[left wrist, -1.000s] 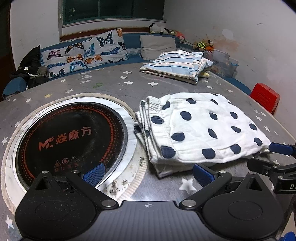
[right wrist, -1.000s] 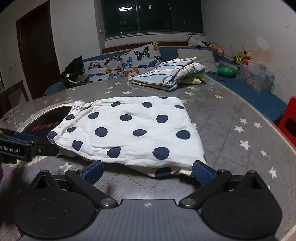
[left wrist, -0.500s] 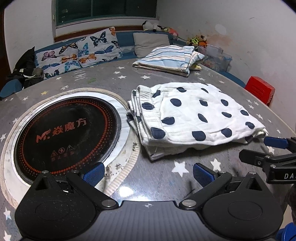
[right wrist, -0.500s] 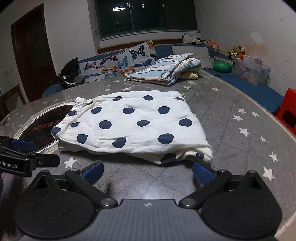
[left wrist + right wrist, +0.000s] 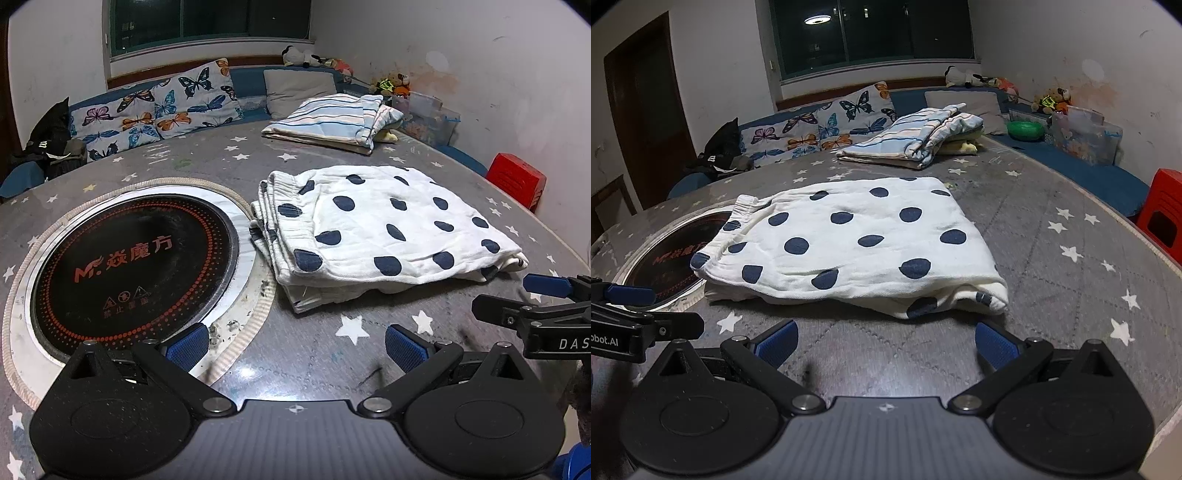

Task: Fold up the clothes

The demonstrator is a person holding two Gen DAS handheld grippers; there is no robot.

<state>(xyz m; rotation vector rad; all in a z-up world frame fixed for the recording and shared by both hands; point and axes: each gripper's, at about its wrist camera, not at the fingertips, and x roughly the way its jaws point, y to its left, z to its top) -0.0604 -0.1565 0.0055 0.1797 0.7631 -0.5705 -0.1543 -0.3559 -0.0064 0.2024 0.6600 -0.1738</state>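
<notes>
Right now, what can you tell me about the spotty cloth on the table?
The spotty cloth is white with dark blue dots, soft and slightly crinkled. It lies folded flat in several layers on the grey starry table, its gathered waistband end beside the round black cooktop. Neither open gripper touches it.

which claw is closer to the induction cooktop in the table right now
Left. The left claw hangs open at the black cooktop's near edge, one finger over its rim. The right claw is open too, in front of the polka-dot garment, with the cooktop off to its left.
</notes>
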